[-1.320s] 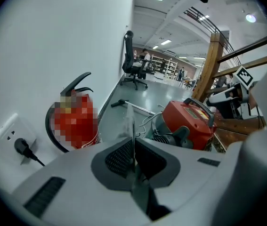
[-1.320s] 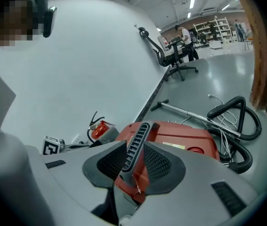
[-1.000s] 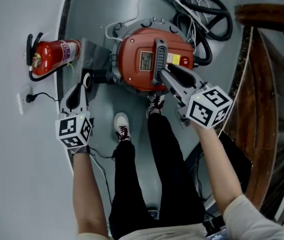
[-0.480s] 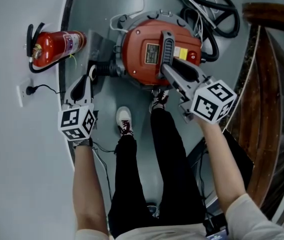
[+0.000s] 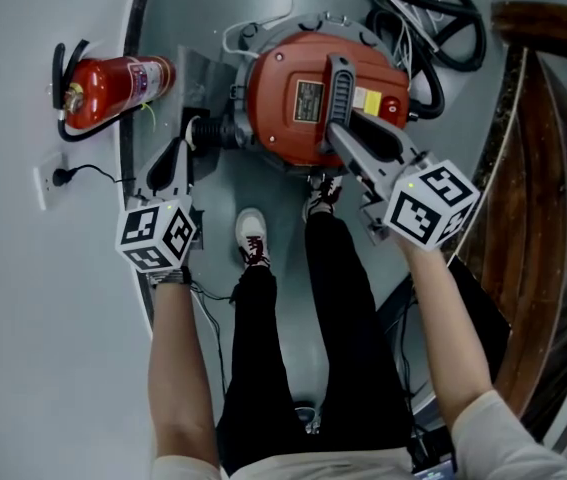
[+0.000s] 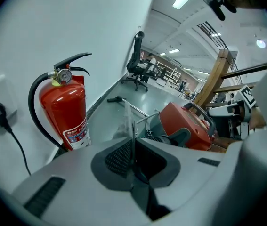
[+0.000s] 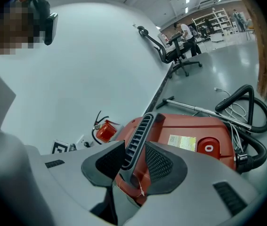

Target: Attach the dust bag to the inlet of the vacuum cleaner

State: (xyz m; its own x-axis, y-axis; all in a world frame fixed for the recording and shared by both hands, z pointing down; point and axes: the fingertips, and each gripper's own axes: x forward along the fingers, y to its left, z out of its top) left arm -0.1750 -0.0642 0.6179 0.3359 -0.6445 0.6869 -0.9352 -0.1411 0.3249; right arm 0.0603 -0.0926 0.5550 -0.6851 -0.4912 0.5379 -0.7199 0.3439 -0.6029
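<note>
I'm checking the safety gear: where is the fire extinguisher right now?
In the head view the fire extinguisher stands at upper left against the wall, left of the red vacuum cleaner, near the wall socket.

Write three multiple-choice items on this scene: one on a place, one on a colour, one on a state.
1. Where does the fire extinguisher stand?
A. against the wall, near the wall socket
B. on a shelf
C. on an office chair

2. What colour is the vacuum cleaner body?
A. blue
B. red
C. yellow

3. What state is the left gripper in?
A. open and empty
B. shut on the thin edge of the dust bag
C. shut on a cable

Key:
1 A, it stands on the floor at the wall, by the socket.
2 B, its shell is red in every view.
3 B, its jaws are together with the bag's edge between them.
</note>
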